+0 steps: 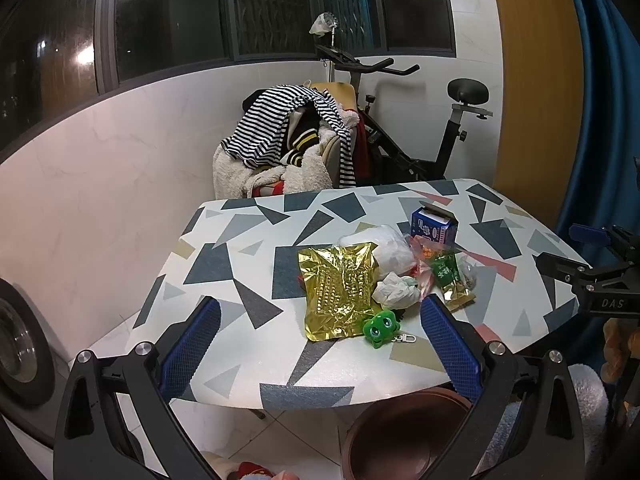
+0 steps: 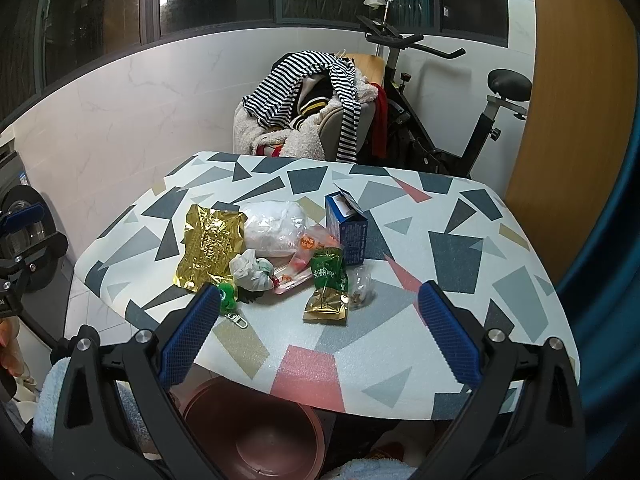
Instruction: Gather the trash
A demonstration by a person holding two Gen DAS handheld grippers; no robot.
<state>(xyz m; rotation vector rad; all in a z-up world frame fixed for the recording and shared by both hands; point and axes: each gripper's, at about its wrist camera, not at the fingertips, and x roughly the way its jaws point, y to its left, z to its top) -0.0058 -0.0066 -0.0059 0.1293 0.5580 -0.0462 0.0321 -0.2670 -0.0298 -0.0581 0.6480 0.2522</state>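
My left hand-held gripper (image 1: 320,340) hangs over the near edge of the table (image 1: 248,248), jaws spread wide, nothing between them. My right hand-held gripper (image 2: 320,332) likewise: wide, empty, over the near edge.

Trash sits clustered mid-table. Gold foil bag (image 1: 340,290) lies flat at the left of the pile. Behind it, a clear plastic bag with white contents (image 1: 388,246). A crumpled white wad (image 1: 396,290) rests just beside the foil bag's right edge. A green and gold packet (image 2: 328,286) lies nearest my right gripper, with a small clear wrapper (image 2: 361,286) touching its right side. A red-printed clear wrapper (image 2: 306,258) sits between the wad and the green packet. A blue carton (image 2: 347,230) stands upright at the back of the pile, top flap open.

A green plush keychain (image 1: 380,328) lies at the foil bag's near corner.

A brown bin (image 2: 256,432) stands on the floor below the table's near edge.
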